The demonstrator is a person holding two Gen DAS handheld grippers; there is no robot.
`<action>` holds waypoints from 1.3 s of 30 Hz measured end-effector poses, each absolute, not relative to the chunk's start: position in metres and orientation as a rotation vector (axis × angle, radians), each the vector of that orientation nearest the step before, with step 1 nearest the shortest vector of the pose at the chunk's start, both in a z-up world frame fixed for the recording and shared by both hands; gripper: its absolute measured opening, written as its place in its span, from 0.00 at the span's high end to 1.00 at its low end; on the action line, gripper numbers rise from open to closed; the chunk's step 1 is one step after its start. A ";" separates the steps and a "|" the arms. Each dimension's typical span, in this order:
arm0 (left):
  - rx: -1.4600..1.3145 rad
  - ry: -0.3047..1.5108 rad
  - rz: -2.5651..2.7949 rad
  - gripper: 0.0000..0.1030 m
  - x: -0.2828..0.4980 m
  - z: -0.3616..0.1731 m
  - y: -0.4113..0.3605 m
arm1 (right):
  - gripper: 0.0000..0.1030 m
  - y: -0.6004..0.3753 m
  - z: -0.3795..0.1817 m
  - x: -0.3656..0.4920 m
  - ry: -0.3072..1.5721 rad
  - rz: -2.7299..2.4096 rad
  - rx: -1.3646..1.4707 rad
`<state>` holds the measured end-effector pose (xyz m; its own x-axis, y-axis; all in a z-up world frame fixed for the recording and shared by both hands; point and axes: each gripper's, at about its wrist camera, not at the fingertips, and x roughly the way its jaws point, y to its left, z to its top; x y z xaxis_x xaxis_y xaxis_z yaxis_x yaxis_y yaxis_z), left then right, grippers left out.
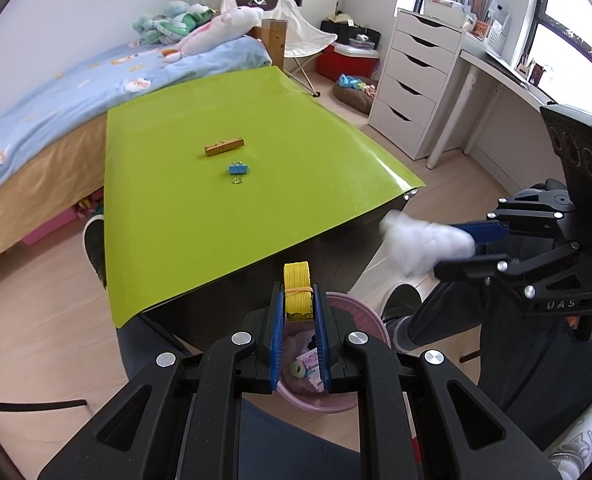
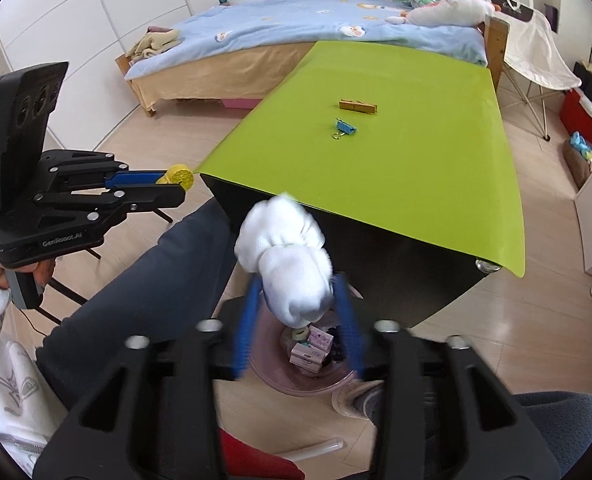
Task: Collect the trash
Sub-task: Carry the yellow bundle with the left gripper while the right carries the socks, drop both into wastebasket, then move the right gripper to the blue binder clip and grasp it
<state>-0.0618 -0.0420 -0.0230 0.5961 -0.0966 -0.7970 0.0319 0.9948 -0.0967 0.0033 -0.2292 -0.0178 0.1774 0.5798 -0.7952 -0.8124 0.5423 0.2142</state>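
Note:
My left gripper (image 1: 298, 300) is shut on a yellow bundle tied with a rubber band (image 1: 297, 290), held above a pink trash bin (image 1: 347, 400) on the floor in front of the table; the bundle also shows in the right wrist view (image 2: 180, 177). My right gripper (image 2: 297, 304) holds a crumpled white wad (image 2: 286, 256) above the same bin (image 2: 272, 376), its blue fingers (image 2: 246, 328) blurred and spread around it. The wad also shows in the left wrist view (image 1: 423, 242). The bin holds small purple boxes (image 2: 309, 346) and other scraps.
A green-topped table (image 1: 224, 200) carries a wooden clothespin (image 1: 224, 147) and a blue binder clip (image 1: 238, 170). A bed (image 1: 56, 96) stands behind it, a white drawer unit (image 1: 415, 80) and desk to the right. The person's legs (image 2: 168, 272) and shoe (image 1: 401, 300) flank the bin.

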 end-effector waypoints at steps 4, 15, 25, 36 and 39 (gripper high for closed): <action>-0.072 0.936 -0.087 0.86 -0.062 -0.025 -0.045 | 0.21 -0.234 -0.018 0.005 0.977 0.994 -0.246; -0.071 0.960 -0.165 0.86 -0.056 -0.028 -0.062 | 0.09 -0.254 -0.006 0.014 0.952 0.907 -0.213; -0.077 0.970 -0.200 0.22 -0.047 -0.033 -0.074 | 0.06 -0.270 -0.004 0.022 0.949 0.878 -0.167; -0.070 0.958 -0.118 0.08 -0.045 -0.033 -0.062 | 0.03 -0.270 -0.008 0.023 0.954 0.870 -0.155; -0.081 0.963 -0.107 0.07 -0.046 -0.034 -0.059 | 0.03 -0.268 -0.009 0.023 0.956 0.869 -0.154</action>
<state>-0.0457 -0.0590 -0.0340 0.5667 -0.1269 -0.8141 0.0546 0.9917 -0.1165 0.0230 -0.2684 -0.0086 0.2762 0.5798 -0.7665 -0.7078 0.6622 0.2459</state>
